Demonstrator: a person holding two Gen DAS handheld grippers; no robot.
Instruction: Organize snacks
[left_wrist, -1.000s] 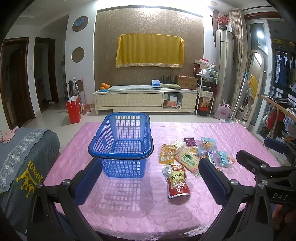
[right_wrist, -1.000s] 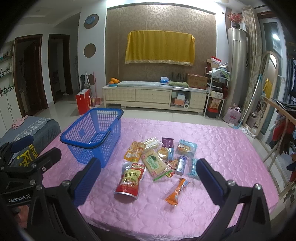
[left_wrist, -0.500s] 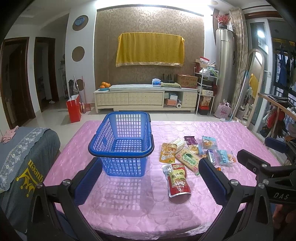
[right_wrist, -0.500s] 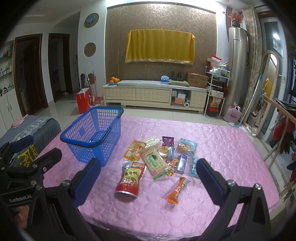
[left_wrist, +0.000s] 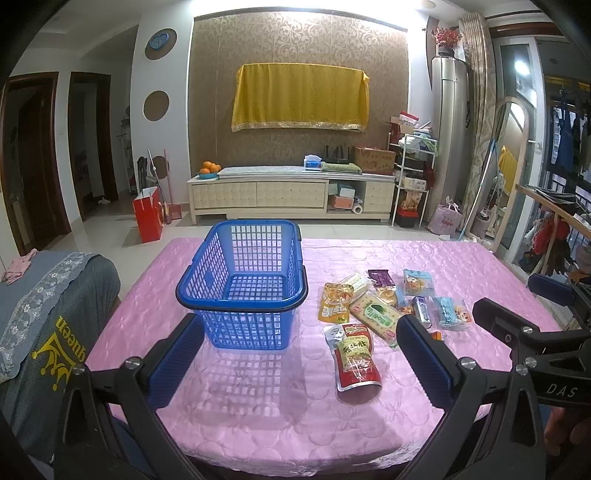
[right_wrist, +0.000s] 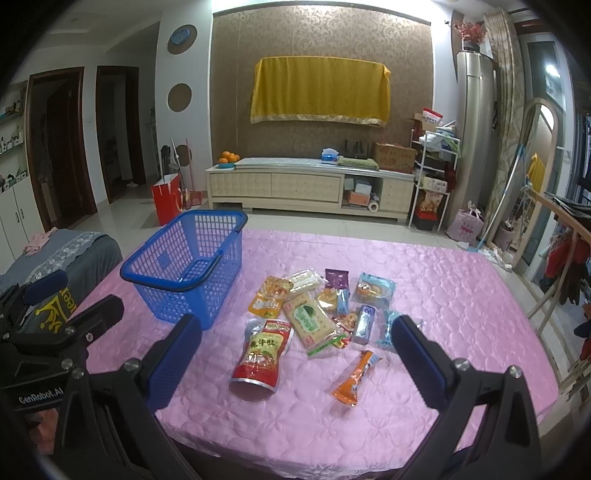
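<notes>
- We hold our left gripper (left_wrist: 301, 345) above the near edge of the table (left_wrist: 258, 417), its jaws wide apart and gripping nothing.
- Our right gripper (right_wrist: 295, 345) hangs just beside it, jaws likewise spread wide with nothing between them.
- The blue basket (left_wrist: 242, 284) stands upright on the pink tablecloth, to the left of the snacks, with nothing inside it.
- The snacks lie in a loose cluster on the cloth to the right of the basket, some overlapping.
- The red pouch (right_wrist: 263, 350) lies nearest to us, with the green cracker pack (right_wrist: 308, 319) touching it just behind.
- An orange stick pack (right_wrist: 354, 376) lies alone at the front right, a little apart from the cluster.
</notes>
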